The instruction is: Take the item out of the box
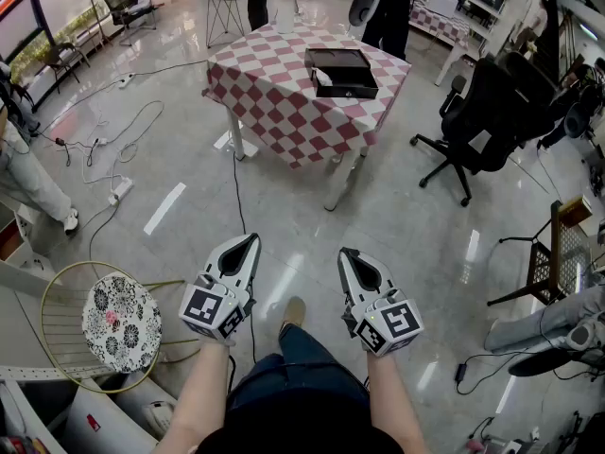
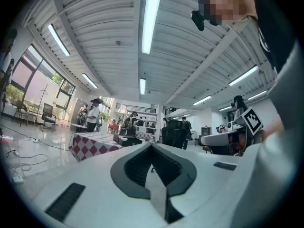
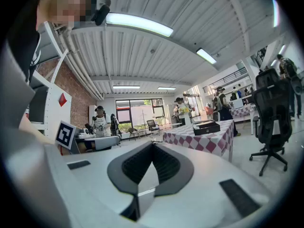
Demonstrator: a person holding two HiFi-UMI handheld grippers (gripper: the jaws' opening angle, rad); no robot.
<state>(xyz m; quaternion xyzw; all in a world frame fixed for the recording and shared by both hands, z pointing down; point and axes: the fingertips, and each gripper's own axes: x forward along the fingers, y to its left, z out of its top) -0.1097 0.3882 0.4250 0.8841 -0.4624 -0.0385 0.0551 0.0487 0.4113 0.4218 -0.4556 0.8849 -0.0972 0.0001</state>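
While the black box [image 1: 340, 72] sits far off on the checkered surface [image 1: 274, 102] | 0 steps done | left gripper [image 1: 250, 241], right gripper [image 1: 348, 253]: fingers together, empty

Far ahead, table [image 1: 274, 102] with box [image 1: 352, 90] on its right half, vase [image 1: 284, 12] behind at far edge. Office chair [image 1: 482, 121] right of table, well apart. Power strip [image 1: 120, 189] on floor to left. Left gripper [image 1: 250, 239] and right gripper [image 1: 346, 252] side by side in front, well short of table
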